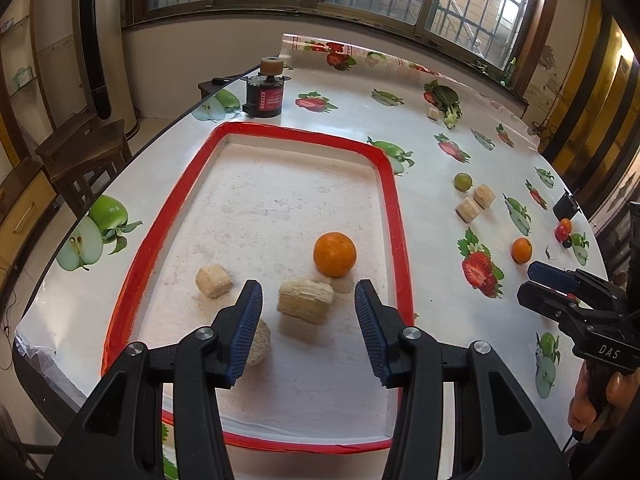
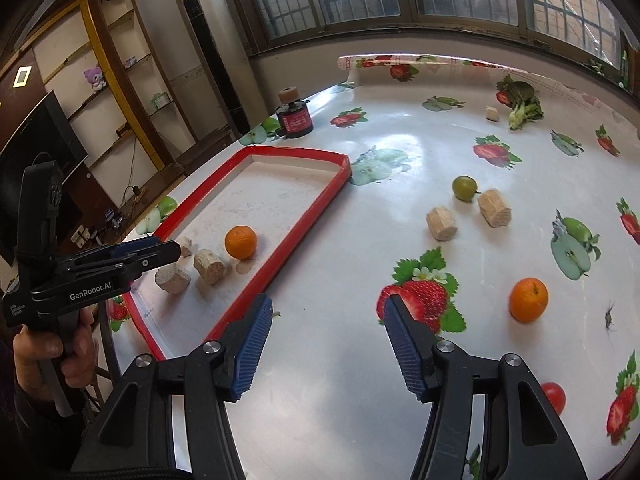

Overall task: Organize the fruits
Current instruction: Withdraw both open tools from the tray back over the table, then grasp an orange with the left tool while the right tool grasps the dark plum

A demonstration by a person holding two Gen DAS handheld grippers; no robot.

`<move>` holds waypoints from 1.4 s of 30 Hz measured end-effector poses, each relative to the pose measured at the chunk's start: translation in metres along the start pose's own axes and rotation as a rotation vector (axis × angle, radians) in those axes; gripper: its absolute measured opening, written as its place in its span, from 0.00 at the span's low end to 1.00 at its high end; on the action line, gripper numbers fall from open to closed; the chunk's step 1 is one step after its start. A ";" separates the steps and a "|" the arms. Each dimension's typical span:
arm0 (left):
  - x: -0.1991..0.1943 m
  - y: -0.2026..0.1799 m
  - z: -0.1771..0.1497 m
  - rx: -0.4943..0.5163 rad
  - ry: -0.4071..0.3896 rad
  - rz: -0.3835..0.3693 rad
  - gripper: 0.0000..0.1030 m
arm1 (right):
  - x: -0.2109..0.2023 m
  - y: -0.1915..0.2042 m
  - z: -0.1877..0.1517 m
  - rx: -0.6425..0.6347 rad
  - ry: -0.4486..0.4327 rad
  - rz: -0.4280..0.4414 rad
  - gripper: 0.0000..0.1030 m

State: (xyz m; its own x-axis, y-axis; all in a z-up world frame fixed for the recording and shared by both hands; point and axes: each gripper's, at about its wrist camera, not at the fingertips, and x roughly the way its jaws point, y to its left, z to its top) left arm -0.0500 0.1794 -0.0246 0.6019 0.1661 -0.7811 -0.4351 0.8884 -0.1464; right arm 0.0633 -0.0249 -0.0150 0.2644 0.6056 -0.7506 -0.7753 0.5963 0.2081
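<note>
Blue ribbed pads of the left gripper (image 1: 308, 300) are standing apart with nothing pressed between them, hanging over the near end of the red-rimmed tray (image 1: 394, 200); a pale block (image 1: 306, 300) is lying on the tray floor in the gap below, untouched. Just beyond it, an orange (image 1: 335, 254) is sitting inside the tray near its right rim, with two more pale blocks lying toward the near left corner. The right gripper (image 2: 328, 340) is likewise holding its jaws open and empty, hovering over bare tabletop (image 2: 320, 400) just right of the tray's near corner. Farther out on the tabletop, a second orange (image 2: 528, 300) is resting toward the right edge, a red tomato (image 2: 554, 396) is peeking out behind the right finger, and a small green fruit (image 2: 464, 188) is lying mid-table beside two more blocks. Leafy greens (image 2: 522, 104) are lying near the far edge, and a black canister (image 2: 295, 118) is standing past the tray's far end. That loose orange is probably the next piece to go in: it looks firm, light and round, so it is likely to roll on the glossy cloth, and the pads should be closing across its widest middle. The tomato and green fruit look softer and smoother, calling for a gentler squeeze.
</note>
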 end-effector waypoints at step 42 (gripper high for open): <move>0.023 -0.169 -0.013 0.275 0.091 -0.217 0.55 | -0.102 -0.175 -0.091 0.308 -0.070 -0.295 0.60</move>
State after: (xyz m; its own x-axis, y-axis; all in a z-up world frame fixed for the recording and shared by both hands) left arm 0.0290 0.0276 -0.0253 0.5928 -0.0668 -0.8026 -0.1000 0.9827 -0.1557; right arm 0.1204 -0.2390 -0.0316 0.4951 0.4137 -0.7641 -0.4561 0.8722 0.1767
